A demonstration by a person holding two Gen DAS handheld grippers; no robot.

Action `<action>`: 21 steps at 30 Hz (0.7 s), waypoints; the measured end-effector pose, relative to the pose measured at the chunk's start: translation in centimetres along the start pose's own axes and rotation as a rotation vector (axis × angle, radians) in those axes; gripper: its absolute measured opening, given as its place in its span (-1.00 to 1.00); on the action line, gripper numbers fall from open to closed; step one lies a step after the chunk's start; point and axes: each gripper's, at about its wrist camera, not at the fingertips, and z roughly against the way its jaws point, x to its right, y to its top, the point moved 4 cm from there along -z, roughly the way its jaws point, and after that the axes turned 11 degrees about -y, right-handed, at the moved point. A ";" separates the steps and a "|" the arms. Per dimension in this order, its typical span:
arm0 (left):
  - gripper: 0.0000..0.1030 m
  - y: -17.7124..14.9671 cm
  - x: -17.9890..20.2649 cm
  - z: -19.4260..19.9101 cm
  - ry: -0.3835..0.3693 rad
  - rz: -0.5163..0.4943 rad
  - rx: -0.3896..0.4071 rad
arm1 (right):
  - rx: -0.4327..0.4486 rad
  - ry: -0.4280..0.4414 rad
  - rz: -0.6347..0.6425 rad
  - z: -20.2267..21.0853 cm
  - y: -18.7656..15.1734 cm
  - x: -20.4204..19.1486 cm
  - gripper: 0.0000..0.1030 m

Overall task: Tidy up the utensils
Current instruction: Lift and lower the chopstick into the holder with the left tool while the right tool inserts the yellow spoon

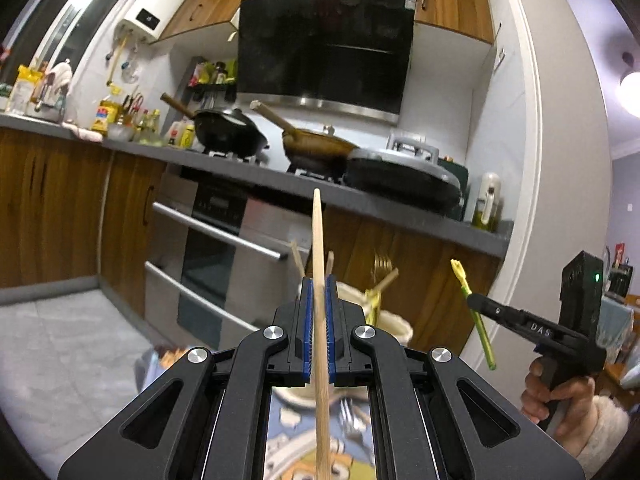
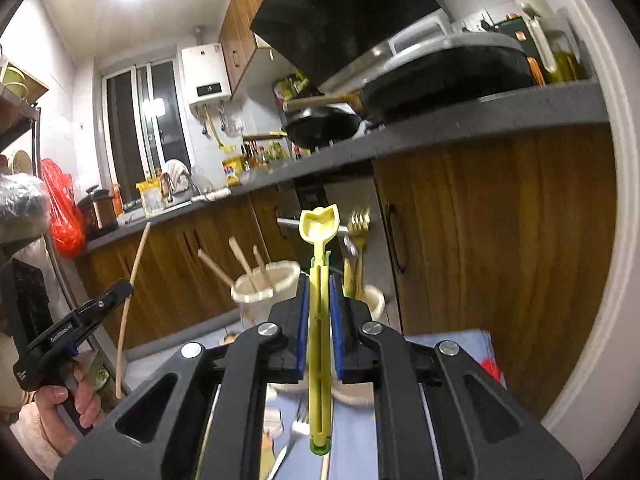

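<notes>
My left gripper (image 1: 319, 280) is shut on a long wooden chopstick (image 1: 317, 232) that stands nearly upright between the blue pads. My right gripper (image 2: 320, 280) is shut on a yellow-green plastic spoon (image 2: 320, 224), bowl end up. Each gripper shows in the other's view: the right gripper (image 1: 474, 302) with the spoon (image 1: 480, 328), the left gripper (image 2: 120, 290) with the chopstick (image 2: 134, 276). Just beyond the fingers stand two cream cups. One cup (image 2: 266, 284) holds several wooden chopsticks, the other cup (image 2: 374, 300) holds a gold fork (image 2: 359, 222). A metal fork (image 1: 352, 416) lies on the patterned cloth below.
A grey kitchen counter (image 1: 400, 216) runs behind with a black wok (image 1: 228, 130), a brown pan (image 1: 316, 148) and a lidded grey pan (image 1: 400, 184). An oven (image 1: 216, 248) and wooden cabinet doors (image 2: 500, 232) are below it. A person's hand (image 1: 560, 396) grips the right handle.
</notes>
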 end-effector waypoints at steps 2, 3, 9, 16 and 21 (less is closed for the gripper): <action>-0.88 1.3 -0.5 -1.3 -0.027 0.019 0.028 | 0.020 0.013 0.004 -0.8 0.8 -0.4 -0.81; -0.88 1.7 -0.6 -1.7 -0.035 0.025 0.037 | 0.028 0.015 0.007 -1.3 1.1 -0.5 -0.81; -0.88 3.9 0.9 -5.2 -0.115 0.022 0.085 | 0.043 0.042 -0.038 -4.2 2.6 -0.6 -0.81; -0.88 3.4 3.8 -10.4 -0.177 -0.001 0.070 | 0.039 0.055 -0.041 -6.2 2.8 -0.3 -0.81; -0.88 2.7 2.6 -12.7 -0.122 -0.031 0.051 | 0.025 0.058 -0.036 -7.2 2.4 0.1 -0.81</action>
